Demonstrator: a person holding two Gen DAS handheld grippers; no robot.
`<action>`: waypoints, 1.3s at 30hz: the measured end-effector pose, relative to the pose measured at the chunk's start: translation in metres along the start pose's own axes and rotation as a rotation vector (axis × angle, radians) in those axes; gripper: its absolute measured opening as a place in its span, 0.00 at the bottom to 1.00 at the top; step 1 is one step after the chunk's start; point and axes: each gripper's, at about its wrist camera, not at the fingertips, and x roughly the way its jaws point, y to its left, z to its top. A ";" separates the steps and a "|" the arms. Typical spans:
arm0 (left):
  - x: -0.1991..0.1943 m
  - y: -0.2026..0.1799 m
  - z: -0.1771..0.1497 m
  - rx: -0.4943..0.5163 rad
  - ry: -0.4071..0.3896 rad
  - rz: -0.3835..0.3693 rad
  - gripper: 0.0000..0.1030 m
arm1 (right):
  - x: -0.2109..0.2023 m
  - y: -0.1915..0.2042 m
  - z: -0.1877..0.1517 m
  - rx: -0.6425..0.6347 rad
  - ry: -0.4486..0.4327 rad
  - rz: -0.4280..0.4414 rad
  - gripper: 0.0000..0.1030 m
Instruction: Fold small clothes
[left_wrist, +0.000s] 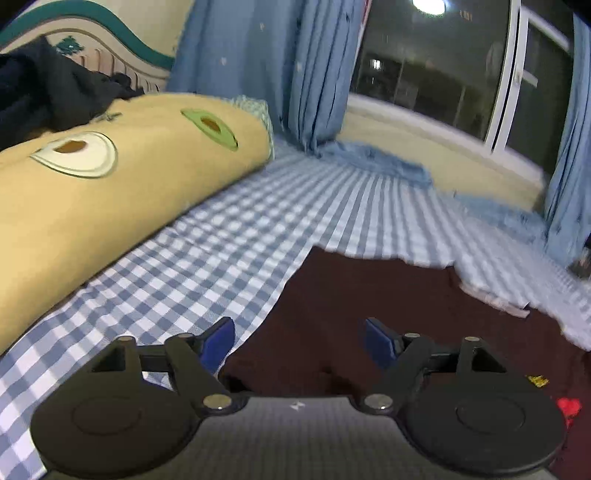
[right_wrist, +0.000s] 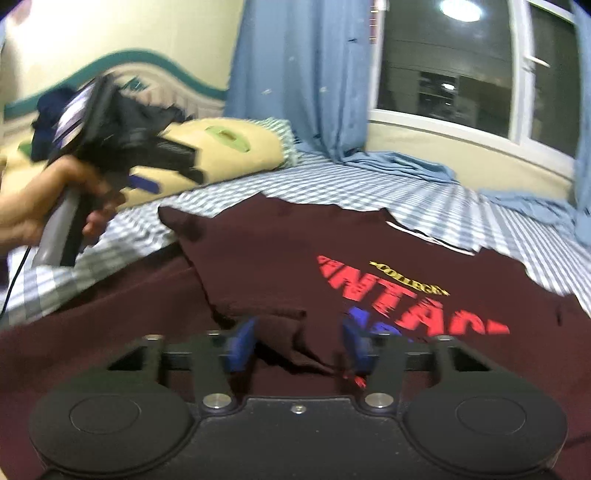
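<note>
1. The left gripper has its blue pads spread wide with nothing between them, poised over the near left edge of the maroon T-shirt.
2. The right gripper has its pads partly drawn in, with a raised fold of the T-shirt lying between them; whether the pads actually press the cloth I cannot tell.
3. The T-shirt lies on the blue-and-white checked bedsheet, printed side up, red and yellow lettering toward the right, one sleeve folded inward.
4. In the right wrist view, a hand holds the left gripper above the sheet at the far left.
5. A yellow avocado-print pillow lies far left, dark clothes heaped behind it by the headboard.
6. Blue curtains hang beside a dark window at the far side.
</note>
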 end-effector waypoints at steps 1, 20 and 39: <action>0.006 -0.002 -0.001 0.015 0.010 0.011 0.74 | -0.002 0.002 0.001 -0.011 -0.006 -0.003 0.18; 0.021 0.019 -0.031 0.023 0.117 0.056 0.83 | -0.042 0.017 -0.046 -0.153 0.059 -0.054 0.28; -0.188 -0.003 -0.111 0.115 -0.007 -0.102 0.99 | -0.163 0.003 -0.099 0.062 0.023 -0.108 0.99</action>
